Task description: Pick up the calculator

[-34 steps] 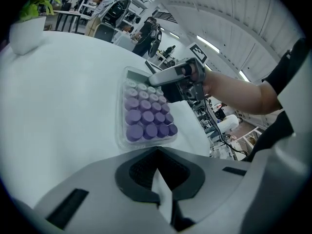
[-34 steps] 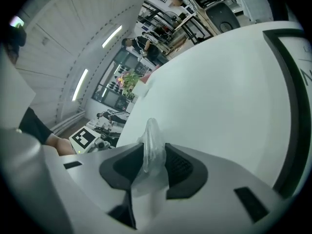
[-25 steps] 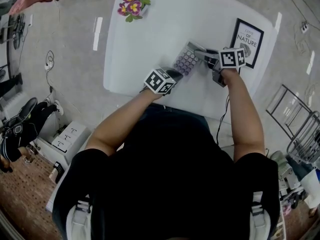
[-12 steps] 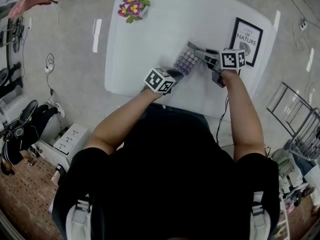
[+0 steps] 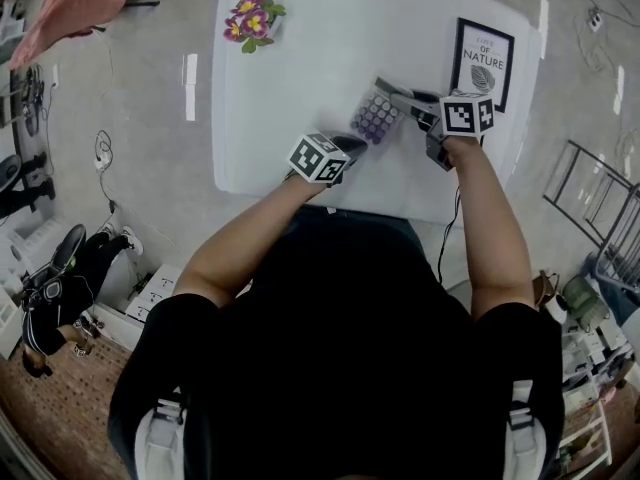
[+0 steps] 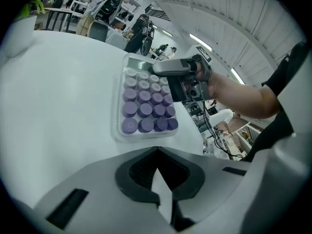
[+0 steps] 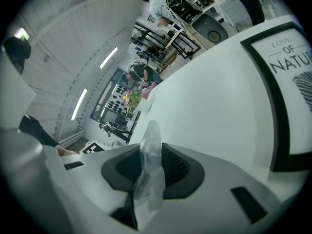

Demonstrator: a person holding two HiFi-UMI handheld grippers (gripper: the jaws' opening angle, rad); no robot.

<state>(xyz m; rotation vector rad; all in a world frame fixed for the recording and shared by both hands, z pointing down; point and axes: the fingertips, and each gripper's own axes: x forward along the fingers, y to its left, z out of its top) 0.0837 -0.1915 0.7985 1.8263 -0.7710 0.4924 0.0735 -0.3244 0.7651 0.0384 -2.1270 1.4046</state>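
Observation:
The calculator (image 5: 375,118), a clear-cased pad with rows of round purple keys, lies near the middle of the white table (image 5: 300,68). My right gripper (image 5: 402,101) reaches in from the right and is shut on the calculator's far right edge. That clear edge (image 7: 148,160) stands pinched between the pads in the right gripper view. From the left gripper view, the keys (image 6: 146,106) face up, the right gripper (image 6: 170,68) sits at the far corner, and the near end rests on the table. My left gripper (image 5: 352,146) is shut and empty, just short of the calculator's near end.
A black-framed print reading "of NATURE" (image 5: 482,61) lies to the right of the calculator, close to my right gripper. A small pot of pink and yellow flowers (image 5: 250,20) stands at the table's far left corner. The table's near edge runs just under both hands.

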